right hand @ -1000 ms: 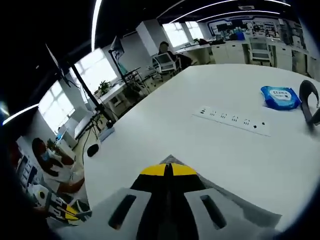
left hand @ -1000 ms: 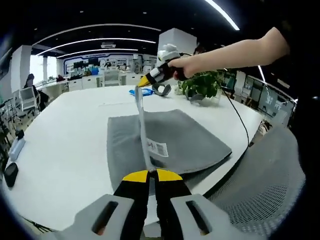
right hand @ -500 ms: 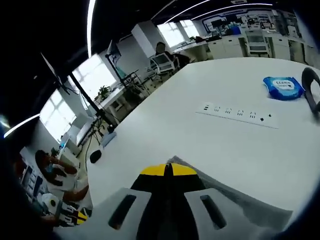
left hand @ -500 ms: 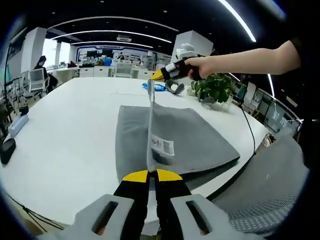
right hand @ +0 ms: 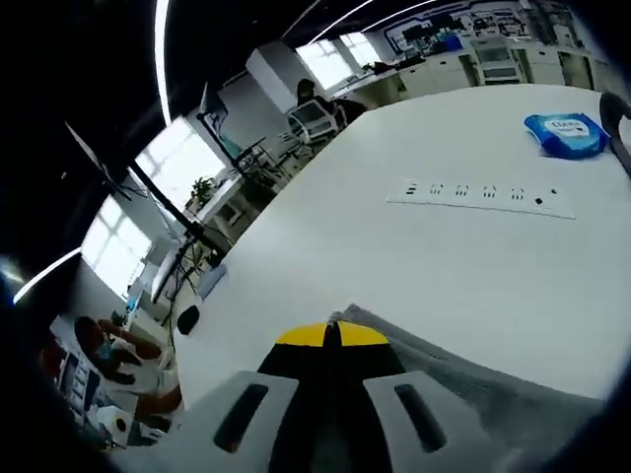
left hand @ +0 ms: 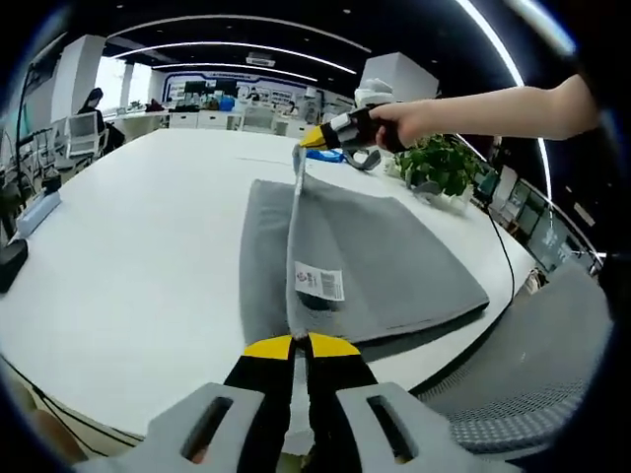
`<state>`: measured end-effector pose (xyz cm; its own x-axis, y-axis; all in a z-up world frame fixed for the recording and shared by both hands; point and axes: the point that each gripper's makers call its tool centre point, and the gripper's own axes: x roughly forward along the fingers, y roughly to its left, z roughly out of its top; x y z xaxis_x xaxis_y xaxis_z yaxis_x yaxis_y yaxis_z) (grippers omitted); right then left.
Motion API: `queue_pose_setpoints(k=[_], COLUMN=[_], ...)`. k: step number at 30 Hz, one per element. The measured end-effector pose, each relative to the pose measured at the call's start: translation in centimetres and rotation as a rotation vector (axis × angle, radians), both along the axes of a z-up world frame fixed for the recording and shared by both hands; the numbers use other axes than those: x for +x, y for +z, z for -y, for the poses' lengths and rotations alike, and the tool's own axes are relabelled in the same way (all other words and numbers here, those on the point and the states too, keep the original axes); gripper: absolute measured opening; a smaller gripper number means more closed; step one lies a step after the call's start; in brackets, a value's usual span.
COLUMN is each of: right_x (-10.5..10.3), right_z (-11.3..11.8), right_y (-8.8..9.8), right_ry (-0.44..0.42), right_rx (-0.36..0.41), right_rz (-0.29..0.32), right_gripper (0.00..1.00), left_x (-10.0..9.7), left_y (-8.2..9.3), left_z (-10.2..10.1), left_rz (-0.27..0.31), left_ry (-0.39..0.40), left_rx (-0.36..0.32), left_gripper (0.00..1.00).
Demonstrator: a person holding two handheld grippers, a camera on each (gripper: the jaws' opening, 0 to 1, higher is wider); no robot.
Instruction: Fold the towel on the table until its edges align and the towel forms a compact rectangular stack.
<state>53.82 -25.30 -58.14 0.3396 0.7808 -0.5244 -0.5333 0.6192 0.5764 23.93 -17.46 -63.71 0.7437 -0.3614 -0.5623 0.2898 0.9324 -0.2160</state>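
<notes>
Left gripper view has my left tongs (left hand: 301, 345) pressed together on the near corner of the grey towel (left hand: 385, 266), which lies spread on the white table (left hand: 148, 256) with one edge lifted into a taut ridge running away from me. At the far end of that ridge my right tongs (left hand: 314, 139) pinch the other corner, with my hand (left hand: 414, 113) and forearm reaching in from the right. A white label (left hand: 318, 281) hangs on the raised edge close to my tips. A potted plant (left hand: 439, 163) stands beyond the towel's right side, and a blue packet (left hand: 330, 155) lies just behind the far tongs. The cloth sags between the two grips and drapes flat everywhere else, so I judge it soft, light and limp, with no stiffness of its own; it should go wherever the corners go, and it needs both corners held level to keep the edge straight. Corners look the right places to hold; a bite in mid-edge would likely bunch it. Right gripper view looks along my right tongs (right hand: 330, 337), closed on grey cloth that trails off beneath and to the right of them. Ahead on the table lie a white power strip (right hand: 480, 195) and the blue packet, well apart from the towel. A seated person (right hand: 108, 360) shows low at the left.
</notes>
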Motion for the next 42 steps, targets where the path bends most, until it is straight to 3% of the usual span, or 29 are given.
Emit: queue_pose_setpoints(k=[10, 14, 17, 19, 20, 22, 24, 27, 30, 33, 35, 38, 42], right_x=[1.0, 1.6, 1.2, 0.0, -0.2, -0.4, -1.1, -1.8, -2.1, -2.7, -3.3, -3.5, -4.6], right_z=[-1.3, -1.7, -1.9, -1.9, -1.6, -0.2, 1.1, 3.3, 6.6, 9.2, 11.0, 14.1, 19.2], right_y=[-4.2, -4.8, -4.8, -4.7, -4.7, -4.6, -4.2, -4.0, -3.7, -3.5, -3.5, -3.6, -3.9], right_ry=[-0.028, -0.048, -0.016, 0.027, 0.029, 0.067, 0.084, 0.056, 0.012, -0.035, -0.055, -0.077, -0.040], right_rx=[0.013, 0.036, 0.044, 0.053, 0.037, -0.024, -0.034, -0.037, -0.045, -0.024, -0.041, -0.112, -0.314], right_rz=[-0.087, -0.111, -0.099, -0.124, -0.105, -0.025, 0.002, -0.012, -0.009, -0.026, -0.025, 0.015, 0.116], right_gripper=[0.00, 0.00, 0.00, 0.07, 0.11, 0.15, 0.11, 0.13, 0.09, 0.08, 0.06, 0.04, 0.02], left_x=[0.9, 0.8, 1.0, 1.0, 1.2, 1.7, 2.0, 2.7, 3.7, 4.7, 5.8, 6.8, 8.4], left_y=[-1.2, -1.3, -0.8, -0.6, -0.4, 0.6, 1.5, 3.1, 4.5, 5.7, 7.7, 9.6, 11.5], left_z=[-0.2, 0.0, 0.2, 0.1, 0.0, -0.1, -0.1, 0.3, 1.3, 1.8, 2.6, 4.0, 6.6], left_rz=[-0.043, -0.055, -0.024, -0.023, -0.010, 0.038, 0.057, 0.085, 0.130, 0.142, 0.210, 0.240, 0.324], left_ry=[-0.007, -0.018, -0.050, -0.043, -0.043, -0.043, -0.048, -0.065, -0.132, -0.246, -0.314, -0.388, -0.521], left_rx=[0.010, 0.021, 0.033, 0.035, 0.034, 0.034, 0.027, 0.015, 0.042, 0.133, 0.175, 0.181, 0.290], left_gripper=[0.04, 0.04, 0.05, 0.08, 0.12, 0.18, 0.18, 0.18, 0.18, 0.18, 0.18, 0.18, 0.16])
